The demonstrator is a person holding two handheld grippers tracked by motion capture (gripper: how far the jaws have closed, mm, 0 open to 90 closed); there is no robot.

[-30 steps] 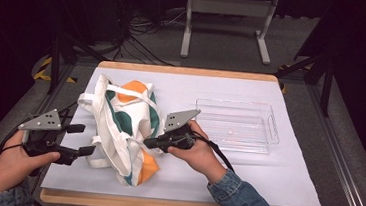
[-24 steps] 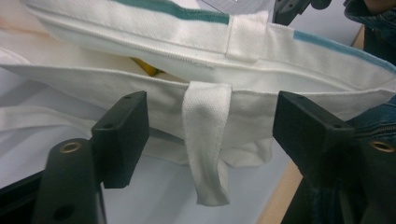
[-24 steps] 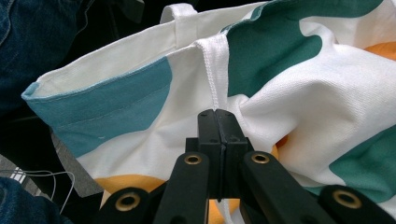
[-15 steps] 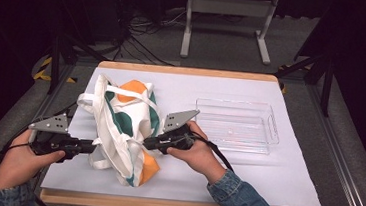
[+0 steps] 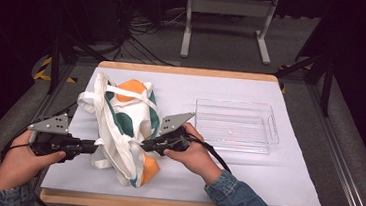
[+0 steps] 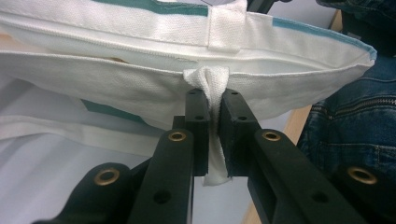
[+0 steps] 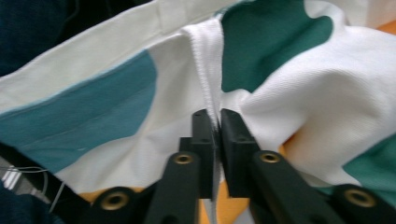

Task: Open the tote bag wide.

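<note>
Canvas, white with orange and green patches — a tote bag (image 5: 126, 128) lies crumpled on the white sheet (image 5: 274, 181) covering the surface, toward nine o'clock of the clear plastic tray (image 5: 234, 125), which sits apart from it at three o'clock. The work appears to be at an early stage: both grippers have hold of the bag, one at each side, but it is not yet lifted, spread or opened, and nothing has reached the tray. What seems left is to pull the mouth apart or raise the bag — that is a judgement, not something shown.

The left gripper (image 6: 213, 121) comes in at the bag's nine o'clock side. Its fingers (image 6: 196, 130) are nearly closed, with only a narrow slit between them, and a bunched white strap (image 6: 208, 81) is pinched in that slit just below the bag's hemmed edge, the strap's end hanging down between them.

The right gripper (image 7: 214, 126) meets the bag from three o'clock. Its fingers (image 7: 233, 140) are likewise almost together, clamping a thin fold of white fabric where a ridge of cloth runs up between green patches.
</note>
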